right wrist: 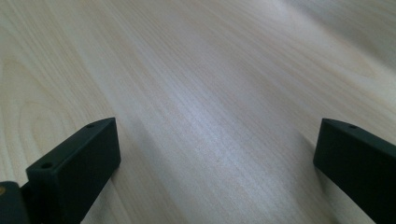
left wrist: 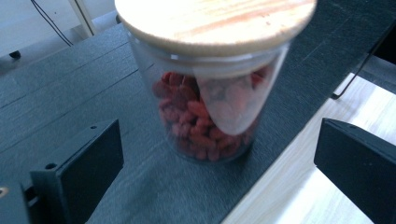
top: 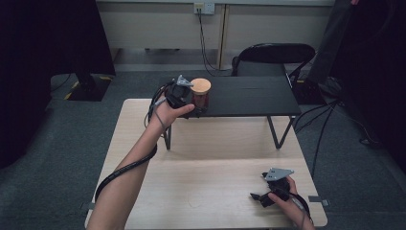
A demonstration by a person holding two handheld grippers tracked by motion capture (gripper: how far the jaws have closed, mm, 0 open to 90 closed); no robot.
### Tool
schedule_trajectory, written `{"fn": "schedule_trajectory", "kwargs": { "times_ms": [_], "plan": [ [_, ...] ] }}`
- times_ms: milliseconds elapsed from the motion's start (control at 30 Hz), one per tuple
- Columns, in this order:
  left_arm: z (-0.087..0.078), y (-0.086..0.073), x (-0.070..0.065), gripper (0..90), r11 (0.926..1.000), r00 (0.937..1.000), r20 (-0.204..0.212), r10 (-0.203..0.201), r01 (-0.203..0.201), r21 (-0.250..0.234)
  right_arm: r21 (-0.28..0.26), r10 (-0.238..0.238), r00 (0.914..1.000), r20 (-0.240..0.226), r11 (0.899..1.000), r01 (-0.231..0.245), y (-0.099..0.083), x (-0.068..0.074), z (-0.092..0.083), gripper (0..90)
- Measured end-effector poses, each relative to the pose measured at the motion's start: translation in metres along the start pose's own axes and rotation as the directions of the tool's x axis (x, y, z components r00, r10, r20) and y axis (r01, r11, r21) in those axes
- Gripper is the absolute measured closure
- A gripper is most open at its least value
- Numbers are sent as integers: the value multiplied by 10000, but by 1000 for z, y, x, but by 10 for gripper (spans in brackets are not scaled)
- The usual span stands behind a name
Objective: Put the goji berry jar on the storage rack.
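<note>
the jar (top: 200, 92) stands on the black shelf (top: 249, 96), near its front left corner, with the wooden lid (left wrist: 215, 21) on and red dried fruit (left wrist: 201, 123) inside. the left gripper (top: 191, 100) sits just in front of the jar; in the left gripper view its jaws stand wide apart, one to each side, neither touching the glass. it holds nothing. the right gripper (top: 256, 196) rests low over the table (top: 215, 158) at the near right, well apart from the shelf, jaws spread wide and empty above bare wood (right wrist: 196, 93).

judged step: a release of the jar on the shelf, or an approach to grasp it; the frames do not settle which. for a clean release, draw the left gripper straight back along its own axis, jaws kept wide, so neither pad clips the glass and drags the jar toward the shelf edge, which lies close by. for a grasp, centre the jar between the jaws, stay below the lid on the straight wall, and close evenly. the glass is smooth and the load loose, so keep it upright.
</note>
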State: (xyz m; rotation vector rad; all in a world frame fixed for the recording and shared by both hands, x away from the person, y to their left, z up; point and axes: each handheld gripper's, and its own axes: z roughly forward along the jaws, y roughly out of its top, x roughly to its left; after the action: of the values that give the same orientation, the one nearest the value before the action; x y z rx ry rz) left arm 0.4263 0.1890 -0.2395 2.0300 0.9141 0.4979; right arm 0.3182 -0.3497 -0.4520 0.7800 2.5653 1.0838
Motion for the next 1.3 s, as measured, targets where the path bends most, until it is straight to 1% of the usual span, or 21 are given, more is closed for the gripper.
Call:
{"fn": "schedule_trajectory", "kwargs": {
  "times_ms": [67, 200, 233, 267, 467, 633, 733, 833, 933, 1033, 1100, 1233, 1300],
  "plan": [
    [-5, -3, 0, 7, 9999, 9999, 83, 136, -136, 12, -2, -2, 10000, 0, 10000, 2, 0, 0, 0, 0],
    [-14, -12, -2, 7, 9999, 9996, 245, 170, -171, 24, -1, -1, 10000, 1, 10000, 1, 0, 0, 0, 0],
    [-17, -13, -2, 7, 9997, 9993, 280, 242, -245, 87, 3, 13, 10000, -4, 10000, -13, 0, 0, 0, 0],
    [-19, -17, -1, 7, 9997, 9991, 331, 261, -262, 16, -4, -13, 10000, 2, 10000, 13, 0, 0, 0, 0],
    [-31, -37, 2, 7, 9999, 9984, 544, 151, -149, -38, 8, -3, 10000, -4, 10000, 3, 0, 0, 0, 0],
    [-36, -54, 3, 7, 9999, 9973, 723, 150, -145, -70, 14, -3, 10000, -6, 10000, 3, 0, 0, 0, 0],
    [-39, -63, 4, 8, 9998, 9970, 766, 91, -78, -170, 13, -6, 10000, -5, 10000, 6, 0, 0, 0, 0],
    [-41, -72, 4, 8, 9999, 9972, 742, 87, -77, -139, 14, -6, 10000, -2, 10000, 6, 0, 0, 0, 0],
    [-44, -83, 5, 9, 9999, 9967, 815, 4, 8, -150, 12, -6, 10000, -3, 10000, 6, 0, 0, 0, 0],
    [-47, -93, 3, 11, 9999, 9971, 752, 110, -105, -74, 13, -4, 10000, -2, 10000, 4, 0, 0, 0, 0],
    [-50, -100, 3, 11, 9999, 9968, 795, 61, -55, -84, 13, -4, 10000, -1, 10000, 4, 0, 0, 0, 0],
    [-55, -112, 1, 11, 9999, 9973, 727, 83, -78, -67, 12, -6, 10000, 0, 10000, 6, 0, 0, 0, 0],
    [-58, -120, 2, 11, 9999, 9969, 782, -31, 39, -102, 17, -3, 10000, 2, 10000, 3, 0, 0, 0, 0]
  ]
}}
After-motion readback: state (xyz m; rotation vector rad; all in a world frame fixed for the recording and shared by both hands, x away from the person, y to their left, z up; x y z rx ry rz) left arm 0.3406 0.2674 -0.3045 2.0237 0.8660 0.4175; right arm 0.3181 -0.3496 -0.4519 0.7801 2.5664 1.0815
